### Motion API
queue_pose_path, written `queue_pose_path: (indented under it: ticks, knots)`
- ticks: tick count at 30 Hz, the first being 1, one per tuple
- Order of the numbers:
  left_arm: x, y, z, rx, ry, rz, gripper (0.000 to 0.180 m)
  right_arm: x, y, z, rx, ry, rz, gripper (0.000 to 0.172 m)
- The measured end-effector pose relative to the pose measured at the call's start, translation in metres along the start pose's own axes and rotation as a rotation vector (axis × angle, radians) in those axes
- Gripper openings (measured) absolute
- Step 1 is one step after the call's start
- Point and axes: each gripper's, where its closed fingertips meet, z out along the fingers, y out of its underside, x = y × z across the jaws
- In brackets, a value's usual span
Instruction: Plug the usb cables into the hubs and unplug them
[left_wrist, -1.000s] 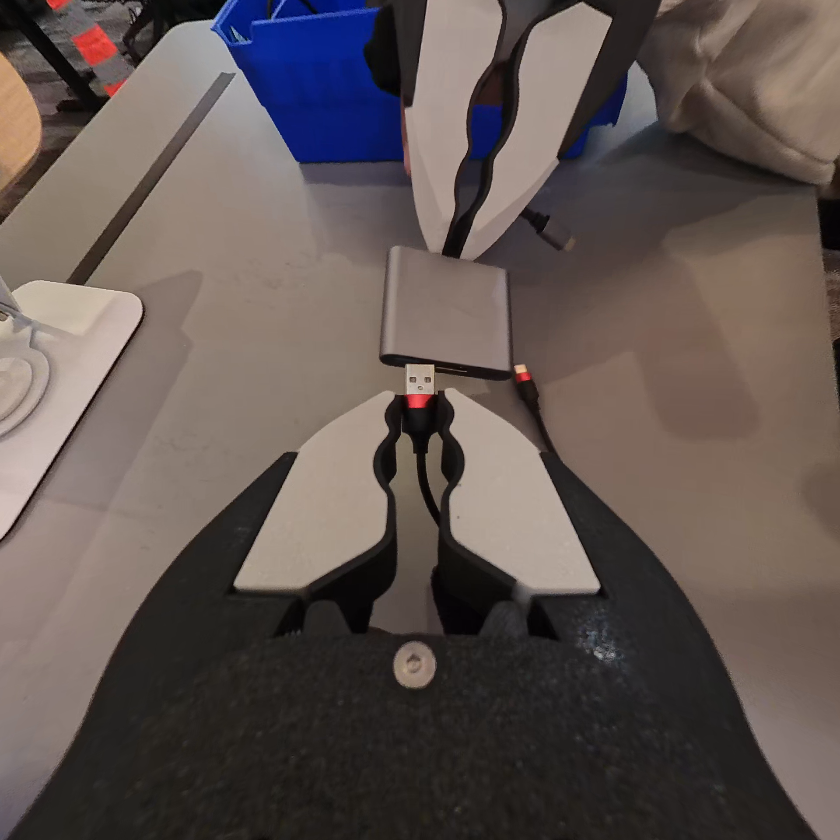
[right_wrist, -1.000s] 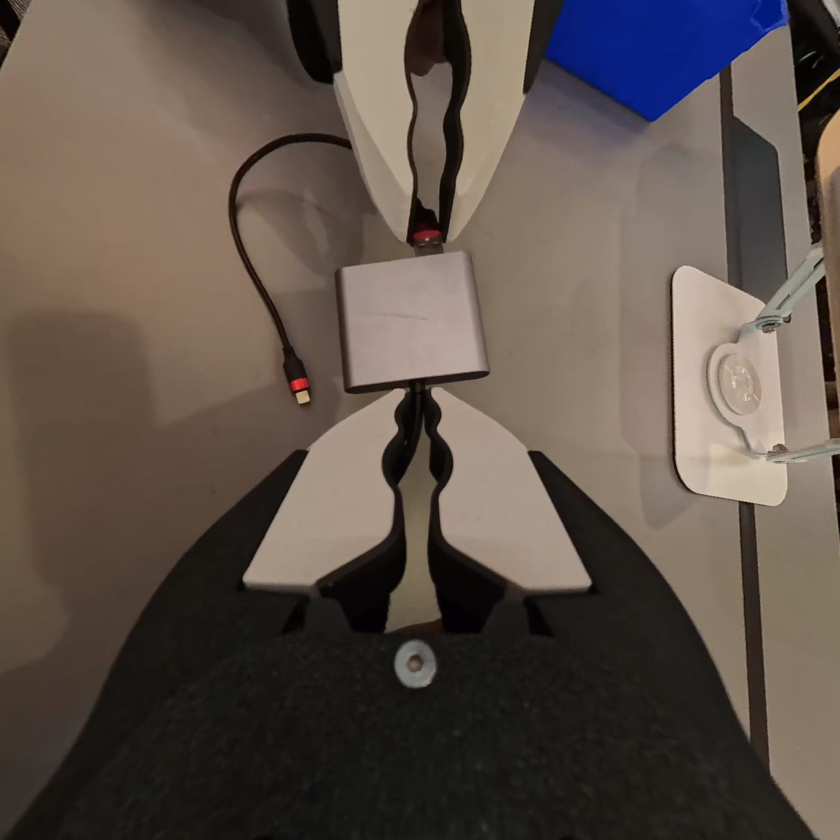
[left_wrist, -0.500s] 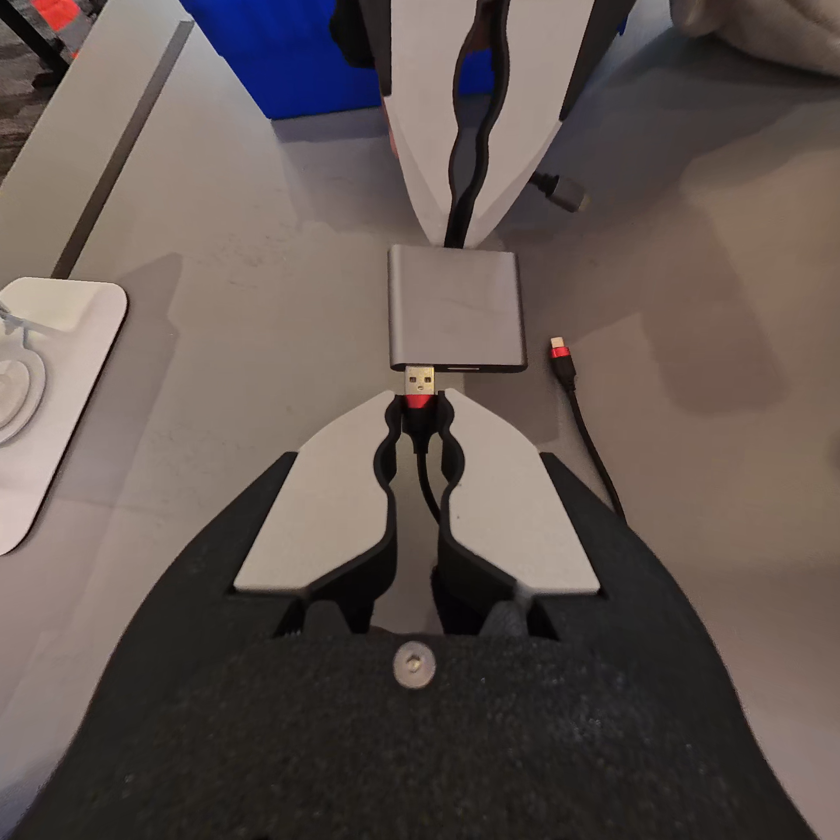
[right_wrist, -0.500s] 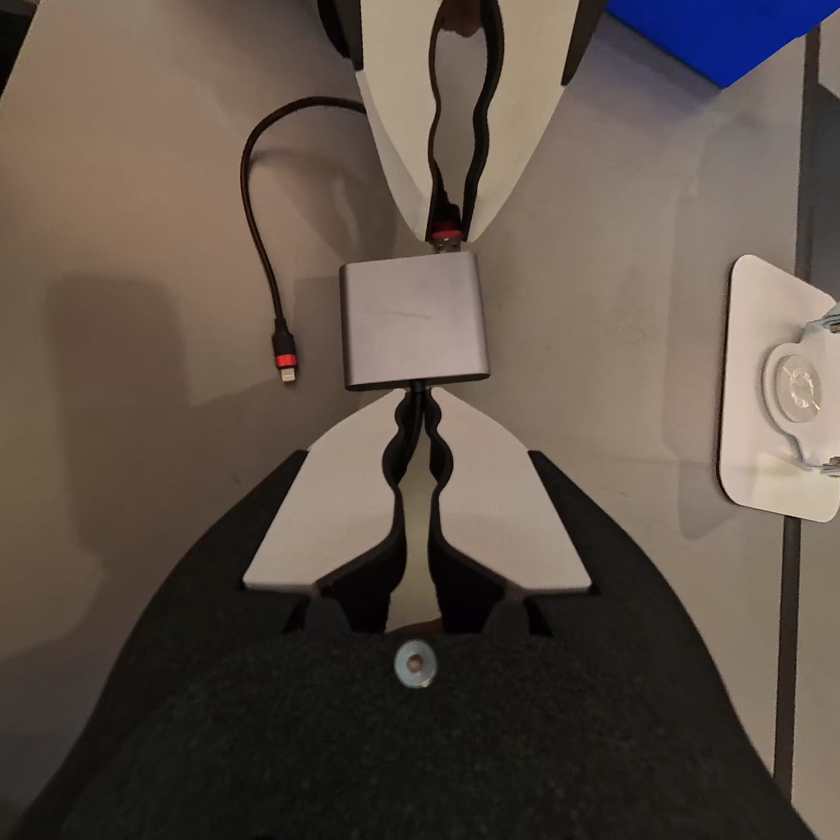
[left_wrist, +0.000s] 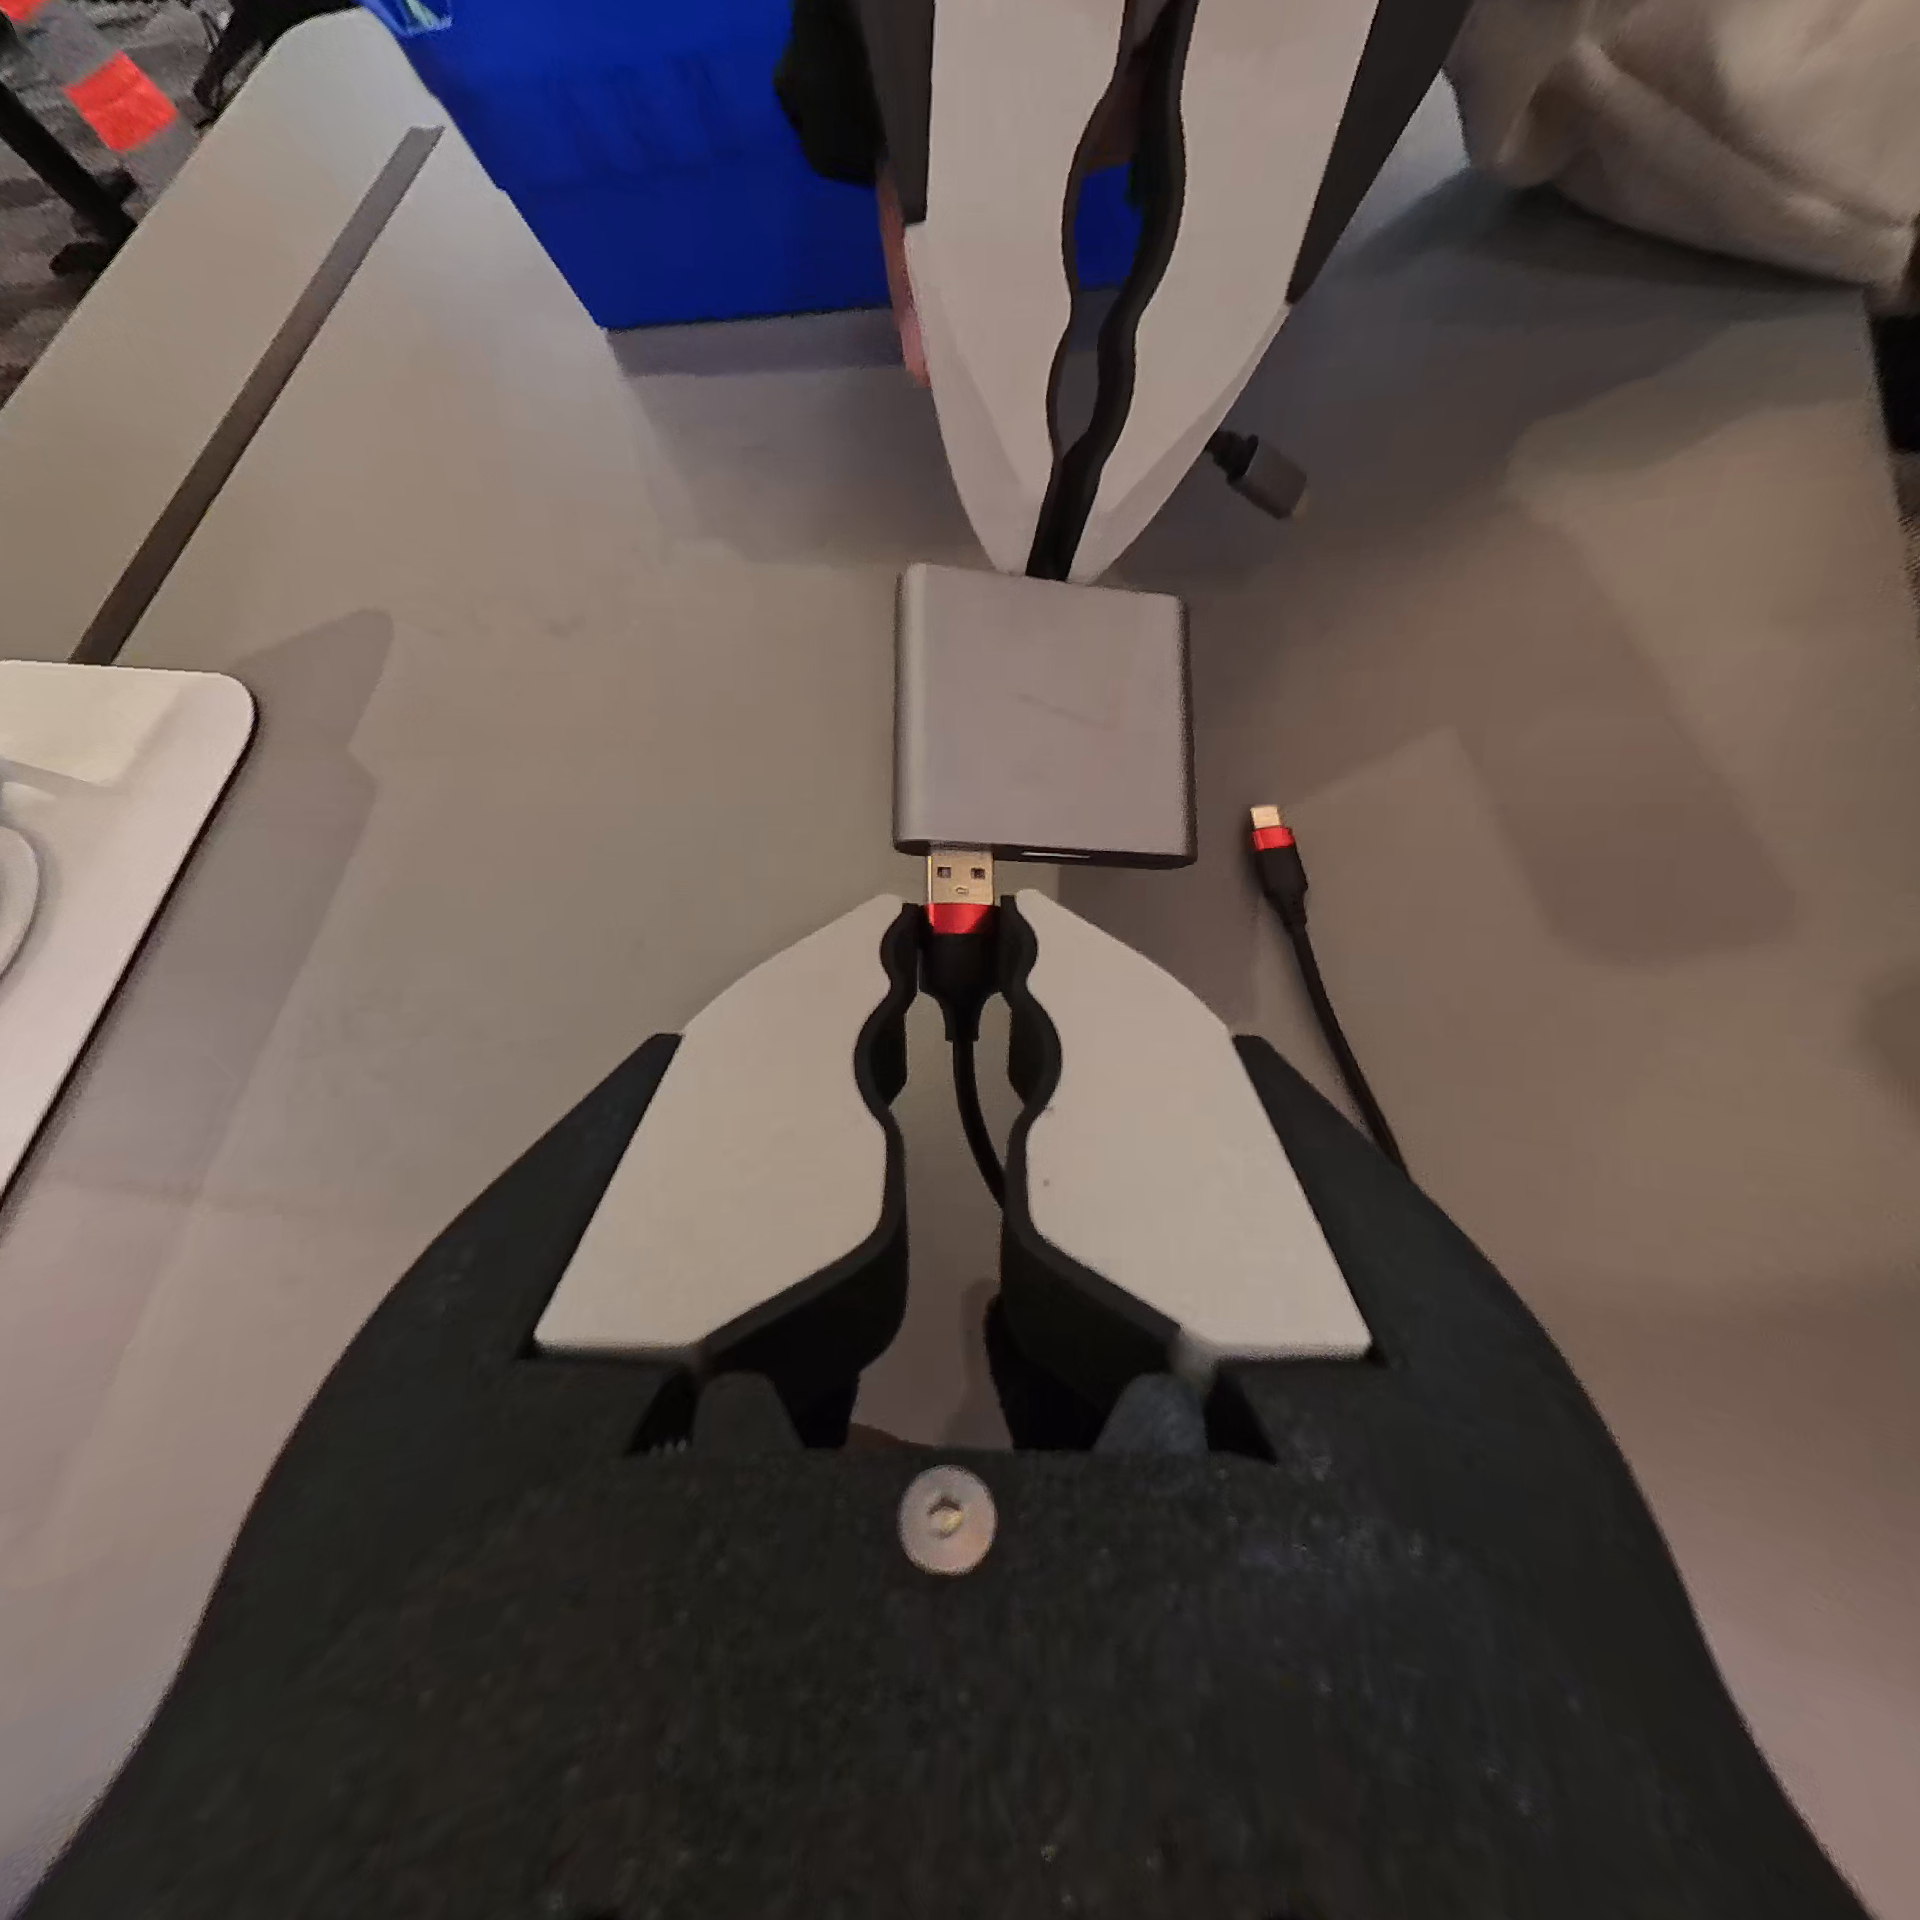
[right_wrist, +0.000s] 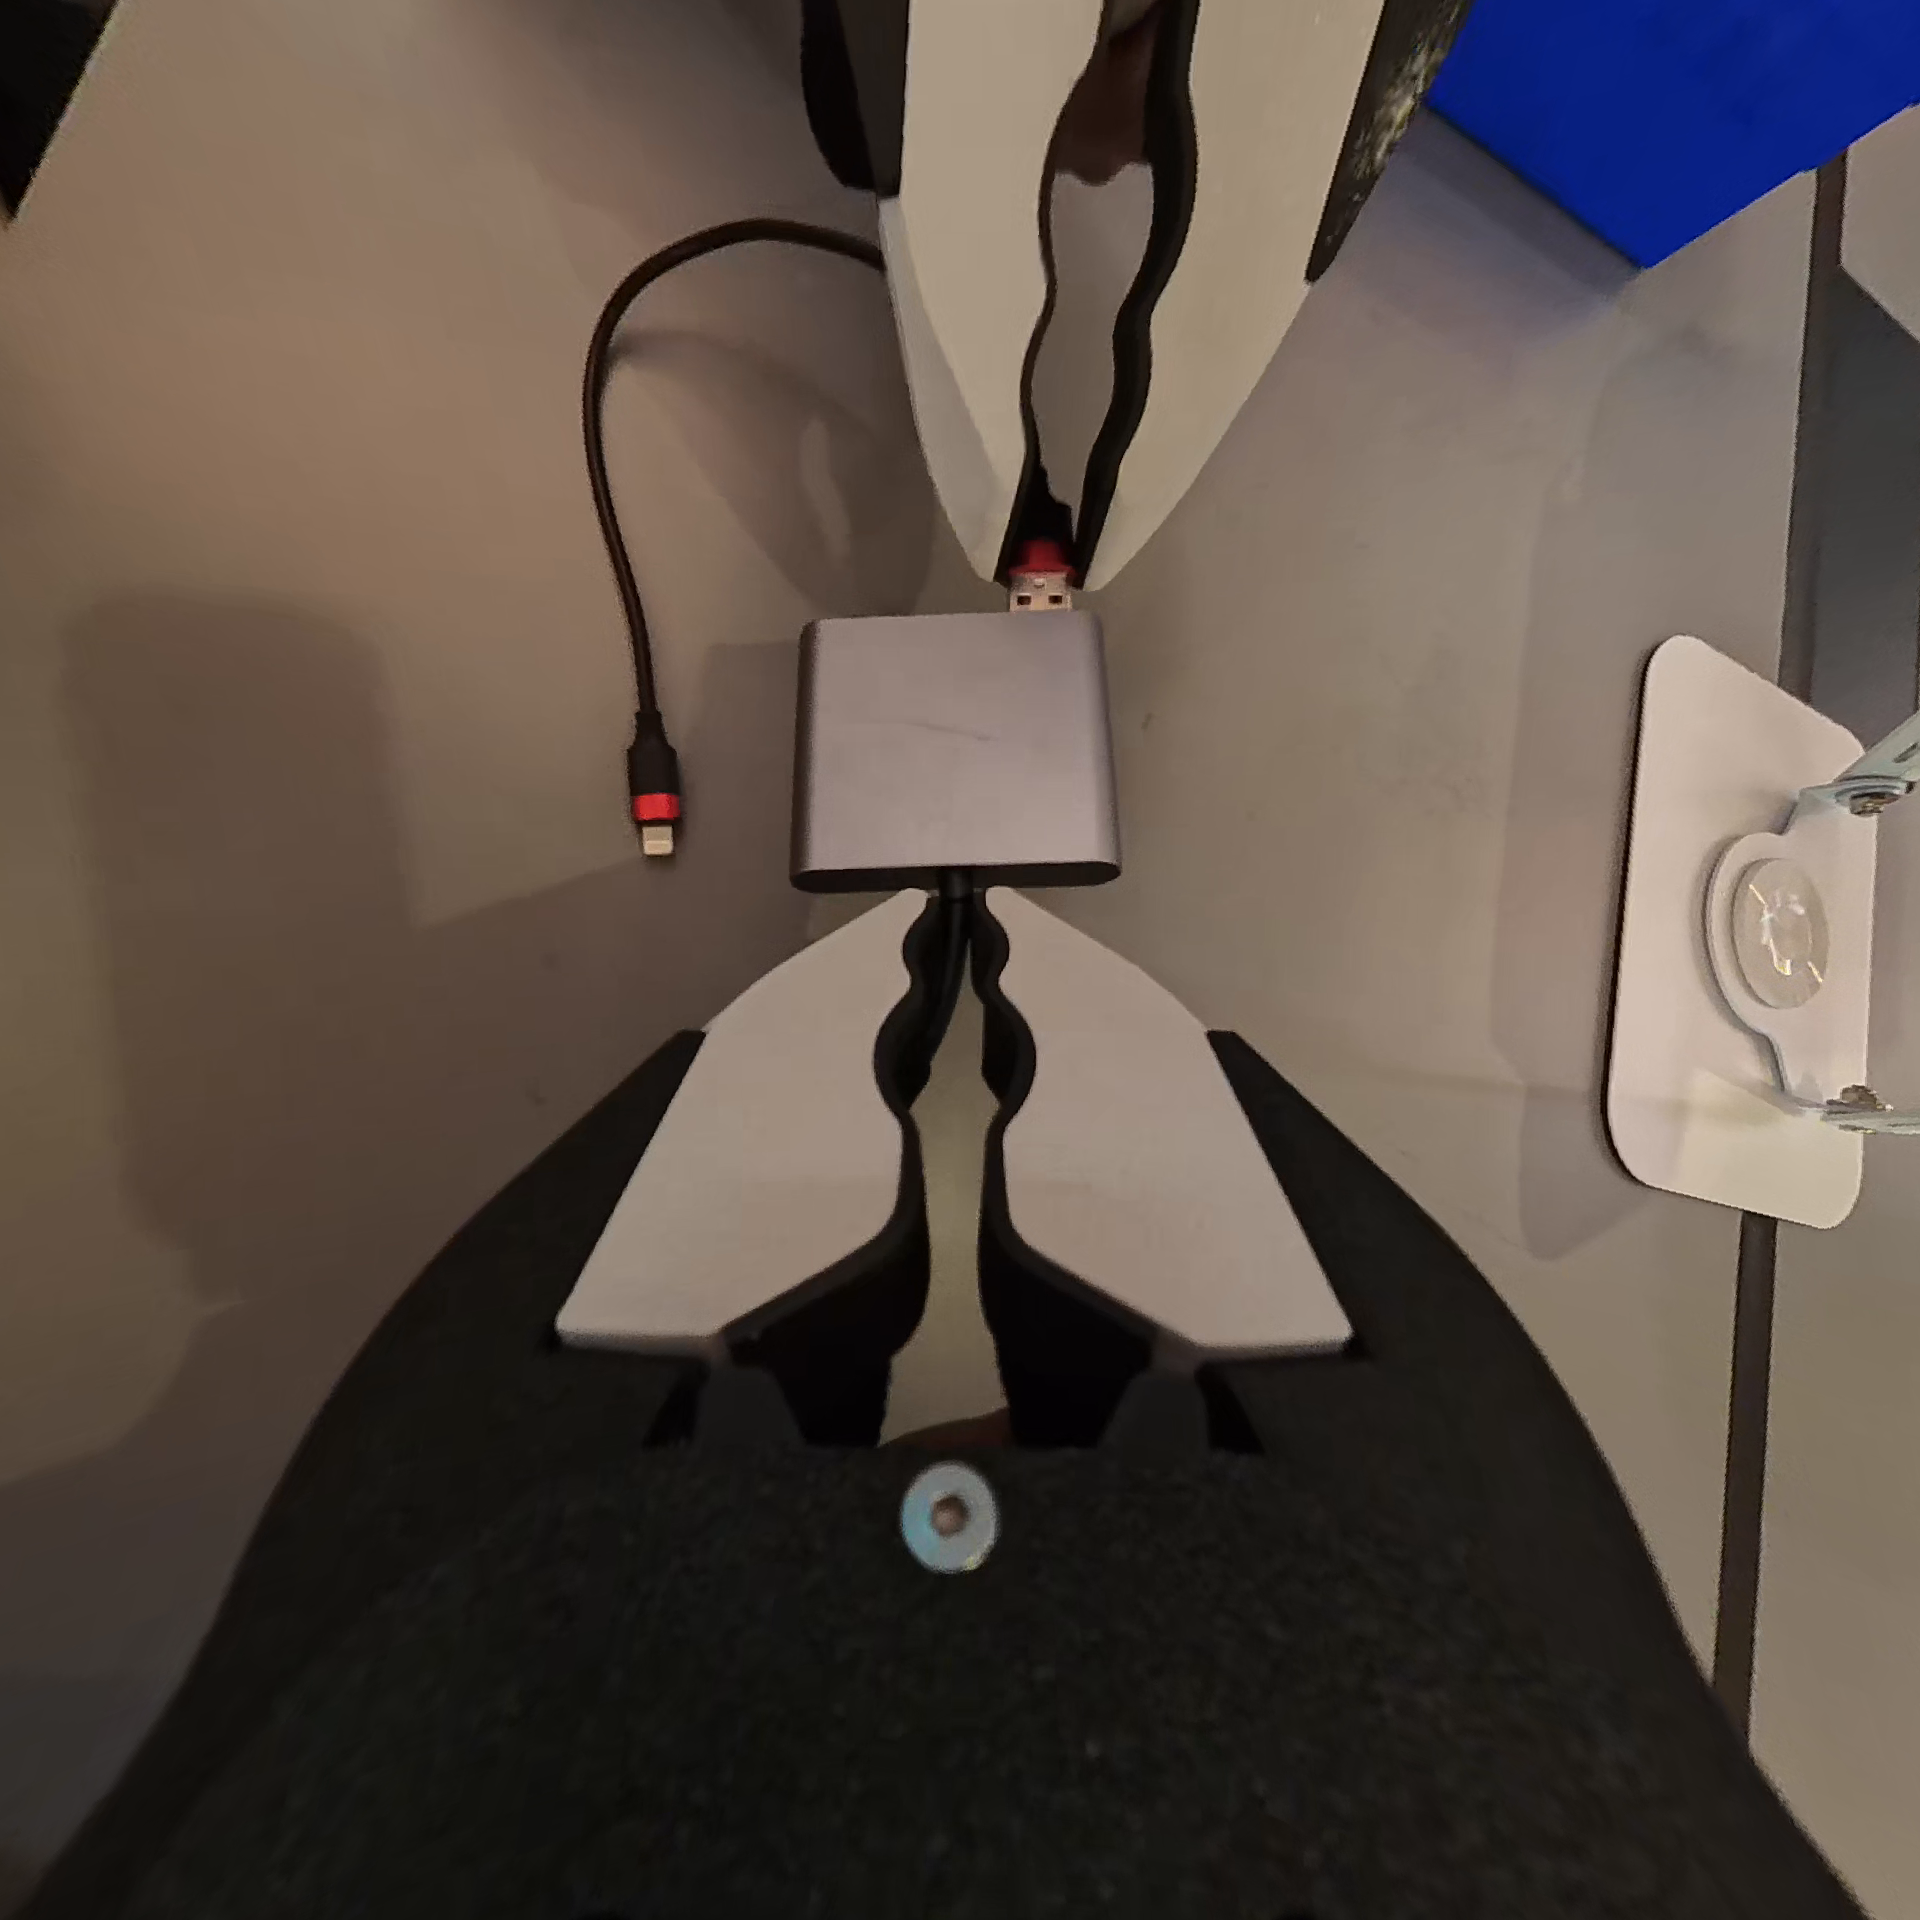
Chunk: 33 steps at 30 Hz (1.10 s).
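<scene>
With the left fingers (left_wrist: 896, 940) clamped on the USB plug (left_wrist: 962, 881) at the hub (left_wrist: 1039, 717) port and the right fingers (right_wrist: 1003, 951) pinching the hub's cord (right_wrist: 951, 940), full insertion and unplugging are judged left.

No writing, label, brand, number or sign can be read anywhere.
</scene>
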Motion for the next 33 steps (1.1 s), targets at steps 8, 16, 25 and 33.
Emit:
queue_pose_path:
  ticks: [8, 16, 25, 33]
  knots:
    - [0.000, -0.014, -0.014, 0.098, 0.023, -0.020, 0.014, 0.001, -0.004, 0.000, 0.023, -0.020, 0.087, 0.005]
    - [0.014, 0.032, -0.014, -0.089, 0.027, 0.038, 0.014, -0.014, -0.002, 0.039, -0.342, 0.095, -0.251, 0.005]
    - [0.022, 0.050, -0.018, -0.070, 0.010, 0.073, 0.014, -0.015, 0.000, 0.049, -0.388, 0.058, -0.184, 0.005]
    - [0.023, -0.001, -0.080, 0.294, 0.043, 0.000, 0.014, -0.005, -0.035, 0.013, 0.094, 0.258, -0.016, 0.004]
